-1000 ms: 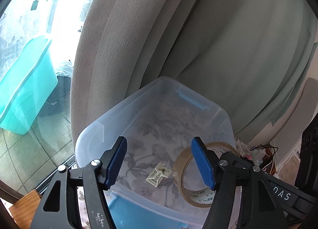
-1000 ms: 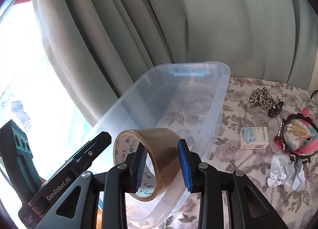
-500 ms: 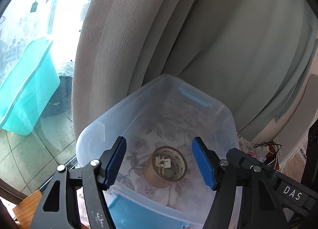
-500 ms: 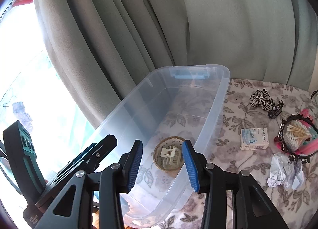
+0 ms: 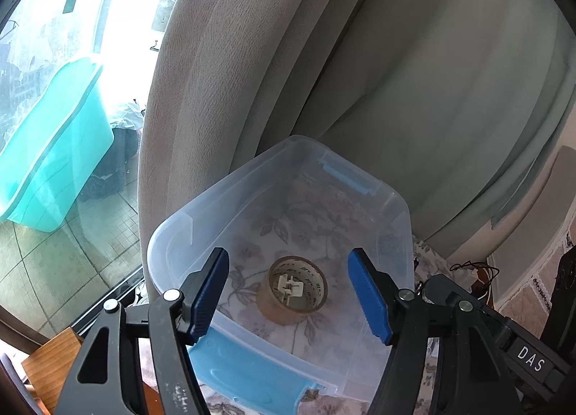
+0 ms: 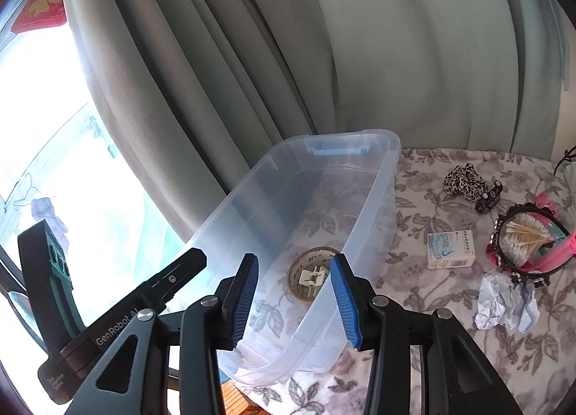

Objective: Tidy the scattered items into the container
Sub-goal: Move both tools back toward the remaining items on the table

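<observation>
Right wrist: jaws wide apart, empty.

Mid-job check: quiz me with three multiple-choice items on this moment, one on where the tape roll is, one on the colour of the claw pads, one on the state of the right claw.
1. Where is the tape roll?
A. flat in the clear bin
B. on the floral cloth beside the small box
C. held by the left claw

2. What colour are the pads of the claws?
A. red
B. blue
C. yellow

3. How is the right claw?
A. shut on the tape roll
B. shut on the crumpled paper
C. open, holding nothing

Answers: 1 A, it lies on the bin floor around a white clip. 2 B, both views show blue ribbed pads. 3 C, its jaws stand apart above the bin.
</observation>
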Demonstrator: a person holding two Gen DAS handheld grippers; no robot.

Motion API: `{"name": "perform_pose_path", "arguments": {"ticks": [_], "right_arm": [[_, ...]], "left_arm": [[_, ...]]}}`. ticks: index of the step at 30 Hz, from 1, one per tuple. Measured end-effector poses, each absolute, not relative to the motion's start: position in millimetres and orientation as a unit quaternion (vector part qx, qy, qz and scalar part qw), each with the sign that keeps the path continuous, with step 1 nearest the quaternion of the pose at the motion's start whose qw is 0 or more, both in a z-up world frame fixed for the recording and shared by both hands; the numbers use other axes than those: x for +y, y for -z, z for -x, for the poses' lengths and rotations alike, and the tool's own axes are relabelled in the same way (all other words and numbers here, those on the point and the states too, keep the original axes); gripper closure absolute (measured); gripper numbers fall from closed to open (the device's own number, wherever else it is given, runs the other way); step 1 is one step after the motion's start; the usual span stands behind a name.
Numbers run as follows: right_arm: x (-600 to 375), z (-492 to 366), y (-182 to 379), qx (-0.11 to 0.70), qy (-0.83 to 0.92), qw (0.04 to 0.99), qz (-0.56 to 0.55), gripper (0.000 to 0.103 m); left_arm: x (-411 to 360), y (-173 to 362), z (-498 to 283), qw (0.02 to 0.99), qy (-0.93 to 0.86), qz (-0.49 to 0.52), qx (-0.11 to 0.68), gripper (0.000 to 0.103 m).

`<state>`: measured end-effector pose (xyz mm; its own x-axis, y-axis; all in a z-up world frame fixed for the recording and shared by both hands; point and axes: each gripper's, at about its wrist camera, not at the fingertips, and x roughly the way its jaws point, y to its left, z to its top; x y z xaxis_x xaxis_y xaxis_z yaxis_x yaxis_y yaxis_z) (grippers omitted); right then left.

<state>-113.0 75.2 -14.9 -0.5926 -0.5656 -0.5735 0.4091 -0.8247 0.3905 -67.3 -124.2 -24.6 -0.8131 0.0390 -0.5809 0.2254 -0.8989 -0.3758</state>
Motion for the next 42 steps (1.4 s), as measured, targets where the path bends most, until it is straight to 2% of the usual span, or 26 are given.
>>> {"name": "perform_pose_path", "arguments": {"ticks": [6,11,21,30,42], "right_arm": [[120,95,-8,-0.145,0.902,0.247,-0.323,0.057],[158,79,-23,-0.167,0.912,0.224,-0.299,0.052],[238,49,-18,-0.193,0.93,0.132,-0.283,0.049],[281,46,7,-0.21,0.918,0.089,-0.326,0.047],[293,56,35,-0.19,0.907,0.053,-0.371,0.046]], "left_arm": [[-85,1,63,0.015,0.937,-0.291,0.192,0.033],[-43,-19,49,-0.026,0.948,-0.277,0.154,0.033],[34,-32,47,-0.085,0.951,-0.281,0.093,0.033],[89,-18,54,-0.122,0.944,-0.304,0.04,0.033],[113,10,60,-0.137,0.93,-0.339,0.017,0.033]]}}
